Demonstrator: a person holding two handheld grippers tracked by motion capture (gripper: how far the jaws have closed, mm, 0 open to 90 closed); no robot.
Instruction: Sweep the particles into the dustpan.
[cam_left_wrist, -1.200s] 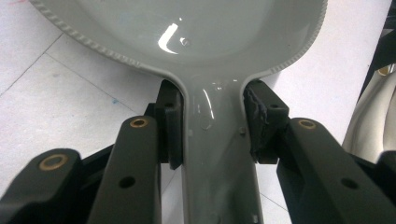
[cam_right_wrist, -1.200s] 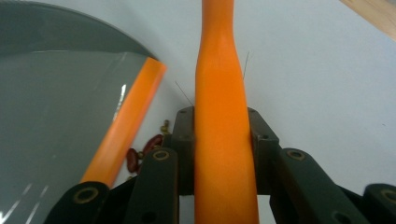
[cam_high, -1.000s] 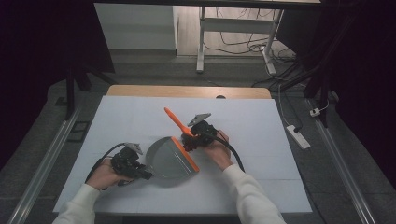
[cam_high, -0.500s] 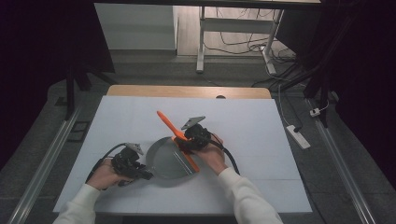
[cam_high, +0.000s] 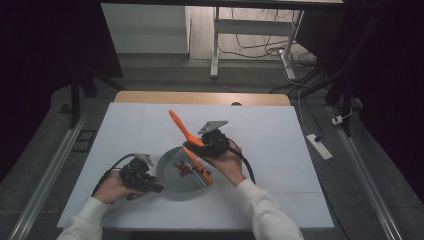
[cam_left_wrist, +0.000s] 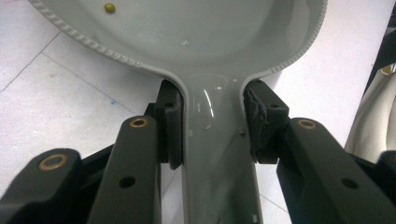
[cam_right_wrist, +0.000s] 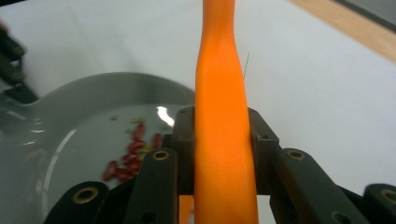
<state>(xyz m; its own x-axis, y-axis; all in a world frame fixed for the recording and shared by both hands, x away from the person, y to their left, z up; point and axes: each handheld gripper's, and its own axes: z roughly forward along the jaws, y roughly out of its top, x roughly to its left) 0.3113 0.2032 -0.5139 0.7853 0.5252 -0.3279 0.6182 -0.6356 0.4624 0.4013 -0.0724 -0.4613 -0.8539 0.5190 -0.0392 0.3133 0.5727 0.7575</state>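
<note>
Left gripper (cam_high: 150, 184) jaws clamp the grey pan (cam_high: 172, 175) handle; right gripper (cam_high: 192, 146) jaws hold the orange spatula (cam_high: 187, 134). Keep the pan steady and level while stirring the red beans (cam_high: 182, 169).

No readable txt, labels, brands or nos. on anything near either gripper.

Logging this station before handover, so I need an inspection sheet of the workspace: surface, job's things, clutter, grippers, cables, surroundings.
Surface: white table top, wooden strip along the far edge.
Job's things: round grey pan holding red beans; long orange plastic utensil slanted over the pan.
Clutter: nothing seen.
Grippers: left gripper shut on the pan's handle; right gripper shut on the orange utensil.
Cables: black cable trailing from each gripper.
Surroundings: white power strip on the floor, loose wires, metal frame legs.
</note>
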